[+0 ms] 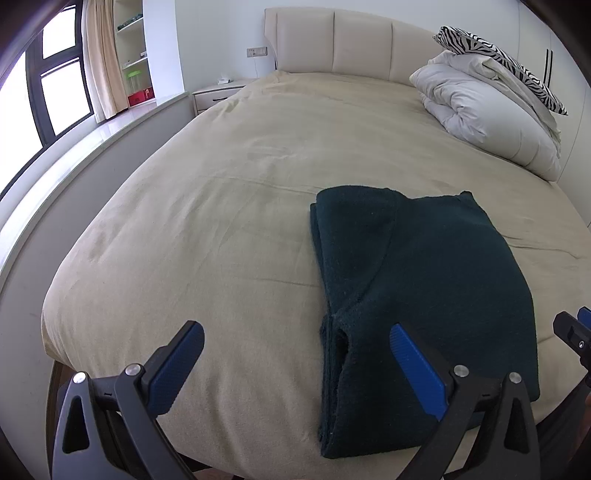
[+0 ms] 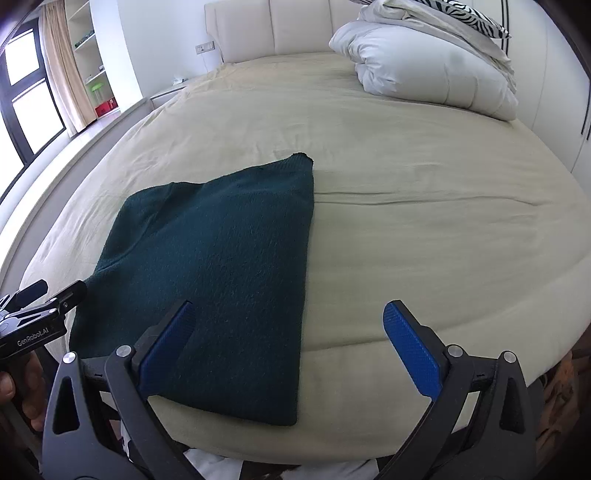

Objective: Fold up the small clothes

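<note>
**Dark green garment folded on the bed, both grippers spread and empty**

In the left wrist view we see the dark green knitted garment (image 1: 417, 295) lying flat on the beige bed cover (image 1: 229, 206), at the near part of the bed and close to its front edge. It is folded into a long shape, with several layers showing along its left side. The left gripper (image 1: 297, 354) has its jaws wide apart and nothing is between them. Its left blue pad is over the bare bed cover, and its right blue pad (image 1: 417, 369) stands in front of the near part of the garment; we cannot tell if it touches the cloth. At the right edge of this view a small part of the right gripper (image 1: 574, 336) shows, beside the garment.

In the right wrist view the same garment (image 2: 221, 266) lies to the left of the middle, with its right edge straight and its far corner pointing to the headboard (image 2: 273, 29). The right gripper (image 2: 288, 339) is also wide and holds nothing. Its left pad (image 2: 168, 347) is in front of the near part of the garment, and its right pad is over the bare cover. The left gripper (image 2: 51, 291) shows at the left edge, just beside the left side of the garment.

At the far right corner of the bed a white folded duvet (image 2: 424, 70) lies, with a zebra-pattern pillow (image 1: 498, 59) on top. A window (image 1: 48, 96) and a curtain (image 1: 101, 59) are at the left.
</note>
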